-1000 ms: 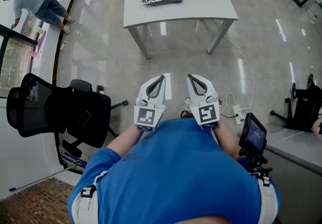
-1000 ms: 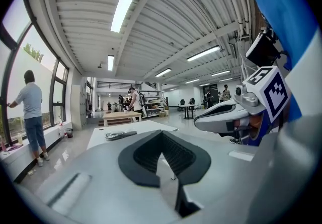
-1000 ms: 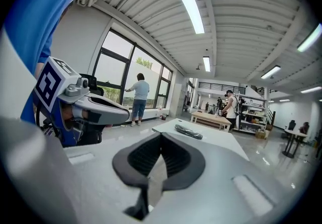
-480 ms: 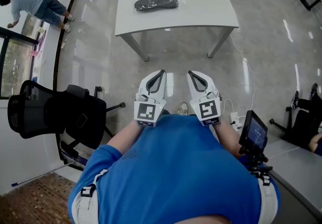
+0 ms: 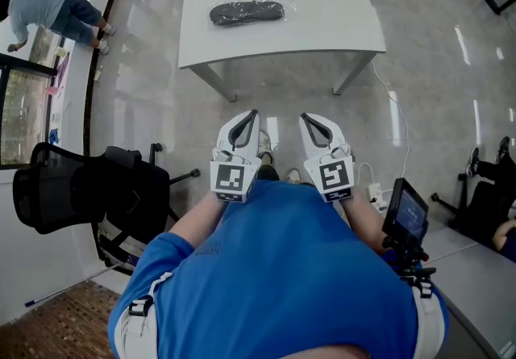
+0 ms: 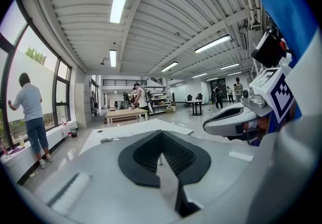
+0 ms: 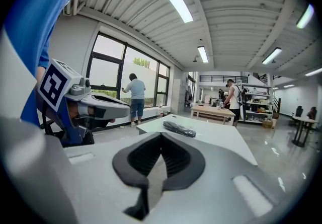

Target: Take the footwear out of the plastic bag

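A dark piece of footwear in a clear plastic bag [image 5: 247, 12] lies on the white table [image 5: 322, 27], toward its far left part; the bagged footwear [image 7: 178, 129] also shows in the right gripper view. My left gripper [image 5: 250, 114] and right gripper [image 5: 309, 118] are held side by side in front of my chest, well short of the table's near edge, both pointing at it. Both are shut with nothing between the jaws. The left gripper [image 6: 162, 137] and right gripper [image 7: 162, 137] each show their tips meeting.
A black office chair [image 5: 89, 192] stands at my left. A power strip with a cable [image 5: 379, 184] lies on the floor at right, beside a small screen on a stand [image 5: 405, 216]. A person [image 5: 48, 6] stands at the window, far left. Shiny floor separates me from the table.
The table and bagged footwear have come nearer and lower in the head view as I moved forward. Both grippers stayed shut, side by side.
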